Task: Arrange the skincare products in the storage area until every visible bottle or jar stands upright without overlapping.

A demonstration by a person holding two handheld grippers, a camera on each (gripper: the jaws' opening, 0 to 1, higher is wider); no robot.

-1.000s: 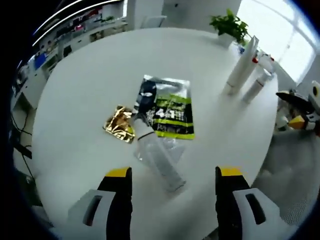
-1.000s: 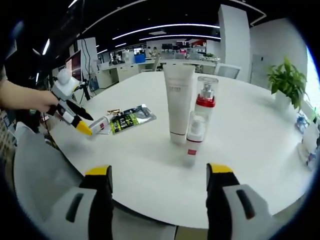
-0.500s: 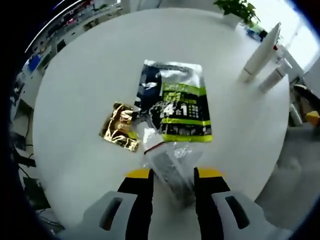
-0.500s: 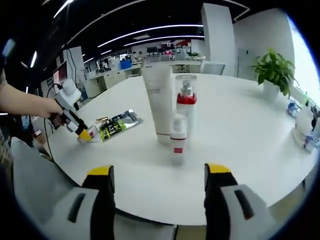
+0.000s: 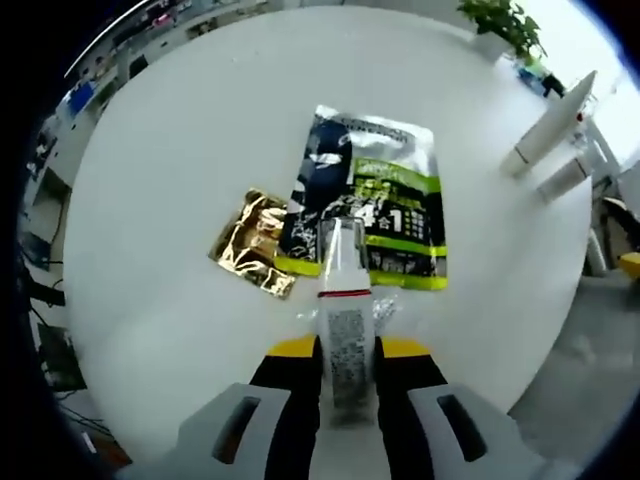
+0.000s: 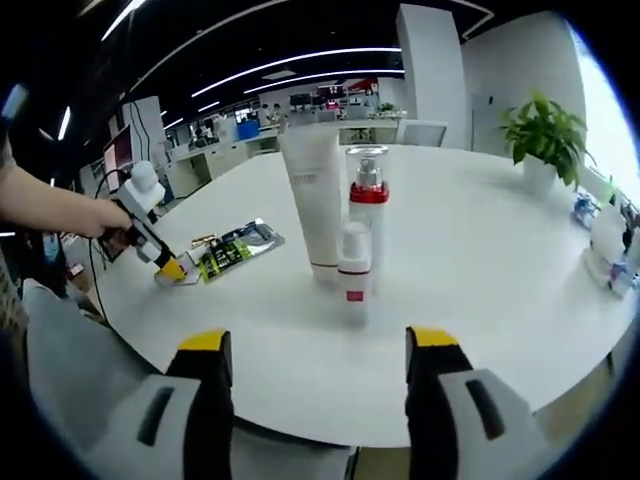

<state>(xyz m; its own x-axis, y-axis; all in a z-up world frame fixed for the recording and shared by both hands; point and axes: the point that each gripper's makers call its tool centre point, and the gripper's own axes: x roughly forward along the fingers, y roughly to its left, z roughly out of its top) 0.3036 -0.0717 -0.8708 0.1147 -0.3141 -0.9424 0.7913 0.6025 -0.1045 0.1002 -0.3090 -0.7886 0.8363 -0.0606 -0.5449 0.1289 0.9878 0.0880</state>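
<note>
Pick-up step: left gripper (image 5: 348,350) fingers clamped on the lying clear bottle (image 5: 345,320), beside the green sachet (image 5: 385,215) on the counter (image 5: 170,170); right gripper (image 6: 318,345) fingers wide, holding nothing, facing 3 upright products (image 6: 340,215); next, judged: lift, stand bottle upright nearby.

The left gripper (image 5: 345,350) sat at the near edge of the round table (image 5: 160,180), its jaws closed on a lying bottle (image 5: 343,310) that pointed straight ahead of it. The bottle's far end overlapped the near edge of a flat pouch (image 5: 370,195) lying just ahead, and a crumpled foil sachet (image 5: 255,240) lay ahead to the left, touching the pouch. Far ahead to the right stood a tube (image 5: 550,125) and a smaller bottle (image 5: 566,177) side by side. Ahead of the right gripper (image 6: 320,350), the tube (image 6: 312,195) stood upright, with a pump bottle (image 6: 368,205) just to its right and the small bottle (image 6: 352,270) nearest of the three. A potted plant (image 6: 542,140) stood far ahead to the right.
</note>
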